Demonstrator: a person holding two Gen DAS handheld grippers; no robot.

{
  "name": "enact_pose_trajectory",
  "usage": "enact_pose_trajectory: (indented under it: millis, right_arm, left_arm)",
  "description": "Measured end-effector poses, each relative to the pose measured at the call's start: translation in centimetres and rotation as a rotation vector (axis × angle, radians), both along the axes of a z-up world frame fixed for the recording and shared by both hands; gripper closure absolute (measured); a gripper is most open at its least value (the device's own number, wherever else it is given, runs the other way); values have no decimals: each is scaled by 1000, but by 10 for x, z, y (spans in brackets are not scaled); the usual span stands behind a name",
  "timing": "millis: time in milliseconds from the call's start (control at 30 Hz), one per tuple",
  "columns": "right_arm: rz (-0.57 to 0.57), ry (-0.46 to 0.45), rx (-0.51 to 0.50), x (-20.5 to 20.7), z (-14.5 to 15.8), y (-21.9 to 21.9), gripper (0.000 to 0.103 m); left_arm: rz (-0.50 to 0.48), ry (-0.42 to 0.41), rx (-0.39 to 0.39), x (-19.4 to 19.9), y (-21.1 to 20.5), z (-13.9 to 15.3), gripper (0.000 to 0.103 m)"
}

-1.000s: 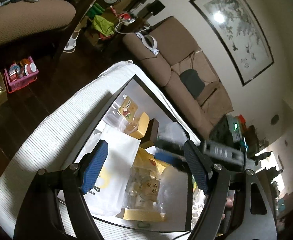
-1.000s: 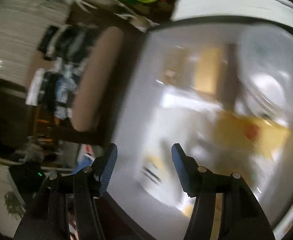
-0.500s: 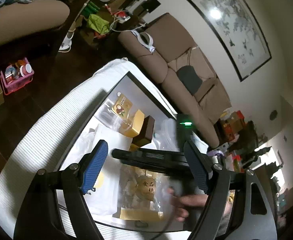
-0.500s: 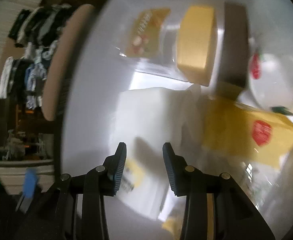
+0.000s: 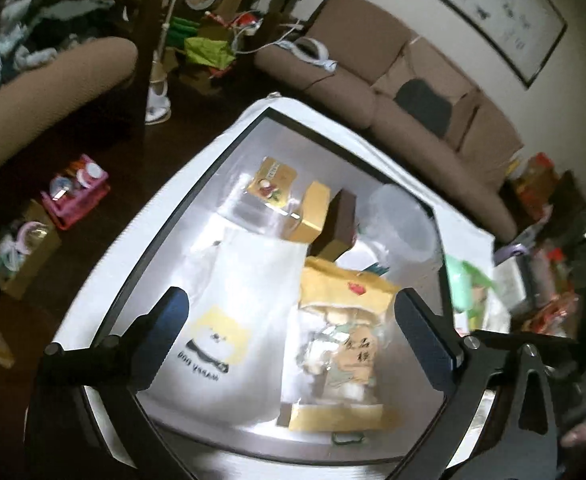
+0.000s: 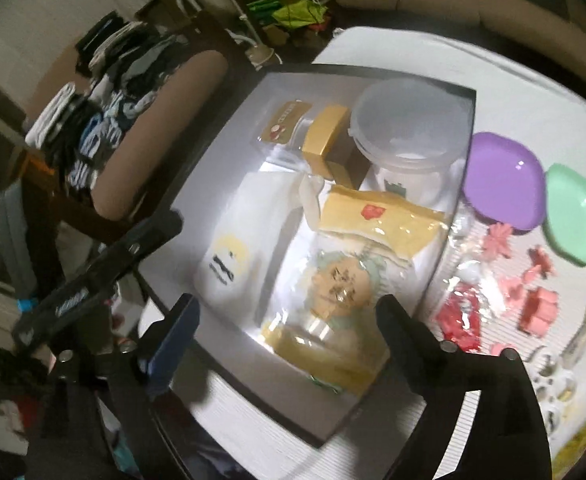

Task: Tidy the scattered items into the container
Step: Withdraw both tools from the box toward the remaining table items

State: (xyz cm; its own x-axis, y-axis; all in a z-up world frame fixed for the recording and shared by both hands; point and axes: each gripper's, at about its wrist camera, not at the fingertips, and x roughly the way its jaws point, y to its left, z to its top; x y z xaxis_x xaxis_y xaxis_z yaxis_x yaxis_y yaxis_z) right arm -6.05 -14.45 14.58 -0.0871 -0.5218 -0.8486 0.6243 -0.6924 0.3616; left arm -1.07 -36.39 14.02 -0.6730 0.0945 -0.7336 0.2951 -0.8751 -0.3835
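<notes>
Both grippers, left [image 5: 291,336] and right [image 6: 285,330], have just spread their fingers and hold nothing above the tray [image 6: 467,136] of packets, so the right should go right for the pink pieces [image 6: 533,304] on the worktop [image 6: 533,92].
</notes>
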Motion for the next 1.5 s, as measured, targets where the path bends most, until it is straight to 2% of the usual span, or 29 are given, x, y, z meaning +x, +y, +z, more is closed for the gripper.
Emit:
enact_pose_trajectory:
  millis: [67, 167, 500, 833, 1033, 1200, 1500]
  right_arm:
    - [7, 42, 19, 9, 2, -6, 0]
    - [5, 89, 42, 20, 3, -3, 0]
    - [-35, 111, -43, 54, 31, 51, 0]
    - [-126, 160, -79, 75, 51, 137, 0]
    - [-210, 205, -71, 82, 54, 202, 0]
    - [-297, 228, -66, 84, 52, 261, 0]
    - [-466, 198, -83, 75, 27, 362, 0]
  left_arm:
    - [-7, -20, -73, 4, 13, 7, 0]
    - [-23, -50, -167, 12, 32, 20, 0]
    - [-52, -70, -299, 42, 81, 57, 0]
    - [-128, -59, -422, 61, 162, 84, 0]
    - [-163, -58, -466, 66, 205, 84, 0]
    - [-191, -50, -465, 71, 235, 79, 0]
    - [-370, -23, -384, 63, 310, 50, 0]
